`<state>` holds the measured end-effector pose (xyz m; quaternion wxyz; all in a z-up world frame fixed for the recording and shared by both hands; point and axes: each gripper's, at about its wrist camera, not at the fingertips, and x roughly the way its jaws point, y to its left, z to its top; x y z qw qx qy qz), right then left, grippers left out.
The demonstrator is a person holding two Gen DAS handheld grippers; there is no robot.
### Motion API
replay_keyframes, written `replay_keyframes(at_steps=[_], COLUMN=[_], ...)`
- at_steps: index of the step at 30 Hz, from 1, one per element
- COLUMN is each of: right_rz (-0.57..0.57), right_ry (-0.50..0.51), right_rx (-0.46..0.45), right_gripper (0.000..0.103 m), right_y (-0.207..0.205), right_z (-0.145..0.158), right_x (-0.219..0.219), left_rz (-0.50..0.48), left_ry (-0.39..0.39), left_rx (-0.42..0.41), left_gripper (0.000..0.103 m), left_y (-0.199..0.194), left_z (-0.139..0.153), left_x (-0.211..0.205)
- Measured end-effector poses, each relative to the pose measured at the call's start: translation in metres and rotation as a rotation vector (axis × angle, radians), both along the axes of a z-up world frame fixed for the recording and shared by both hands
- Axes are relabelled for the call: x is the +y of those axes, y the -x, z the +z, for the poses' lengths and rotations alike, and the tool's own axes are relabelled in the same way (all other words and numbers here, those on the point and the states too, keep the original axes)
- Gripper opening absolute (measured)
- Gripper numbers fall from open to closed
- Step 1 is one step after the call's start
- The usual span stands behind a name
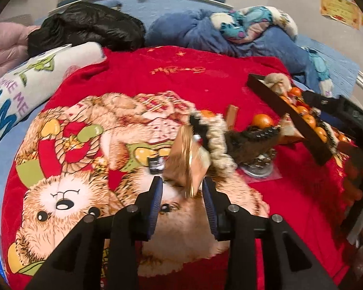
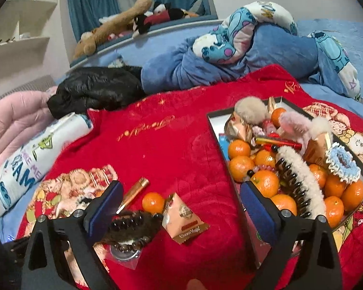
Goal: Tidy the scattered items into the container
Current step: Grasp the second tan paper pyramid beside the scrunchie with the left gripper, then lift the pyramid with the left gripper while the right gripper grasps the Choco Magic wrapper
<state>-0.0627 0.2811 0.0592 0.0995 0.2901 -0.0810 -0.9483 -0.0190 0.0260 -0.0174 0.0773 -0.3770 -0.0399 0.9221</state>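
A "SwissMagic"-labelled sachet (image 2: pixel 185 220) lies left of the box (image 2: pixel 220 130) of mandarins; right claw (image 2: pixel 181 203) spread, left claw (image 1: pixel 182 191) parted around a blurred packet (image 1: pixel 188 162).

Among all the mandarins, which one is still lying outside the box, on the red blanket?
The single mandarin beside the pink snack packet and gold tube. All the others sit piled inside the box.

Black jacket (image 2: pixel 96 89) beside blue blanket (image 2: pixel 266 58)
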Motion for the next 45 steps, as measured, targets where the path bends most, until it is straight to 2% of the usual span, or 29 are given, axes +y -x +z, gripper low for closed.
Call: replay_keyframes(at_steps=[4,7,9,12,15,19,23,28,32,45], right_rz=[0.01,0.003,0.007,0.02,0.029,0.044,0.053,0.108,0.106,0.112], right_ry=[0.001,-0.029,-0.036,-0.016,-0.007,-0.003,-0.041,-0.033,-0.077,-0.146], right_rx=[-0.041,-0.085,-0.122,-0.157,-0.17,-0.188,-0.186,-0.191,-0.18,-0.176], right_gripper=[0.095,0.085,0.073,0.064,0.063,0.062,0.057,0.057,0.057,0.046], right_y=[0.007,0.011,0.015,0.017,0.018,0.021,0.023,0.021,0.021,0.024], right_z=[-0.008,-0.015,-0.021,-0.026,-0.027,-0.031,-0.033,-0.033,-0.034,-0.036], right_x=[0.004,0.002,0.001,0.0,0.0,-0.003,-0.007,-0.011,-0.015,-0.02], left_rz=[-0.01,-0.007,-0.004,-0.004,-0.001,0.012,0.02,0.025,0.027,0.031], left_ry=[-0.008,-0.004,-0.025,-0.035,-0.034,0.009,0.04,0.006,-0.013,-0.027], left_rx=[0.0,-0.02,-0.033,-0.044,-0.052,-0.081,-0.105,-0.102,-0.098,-0.1], left_gripper=[0.042,0.042,0.042,0.042,0.042,0.042,0.042,0.041,0.039,0.039], left_y=[0.001,0.007,0.01,0.014,0.018,0.03,0.035,0.036,0.035,0.034], left_z=[0.001,-0.003,-0.004,-0.007,-0.008,-0.009,-0.015,-0.018,-0.018,-0.02], left_x=[0.005,0.008,0.007,0.009,0.01,0.017,0.021,0.014,0.01,0.008])
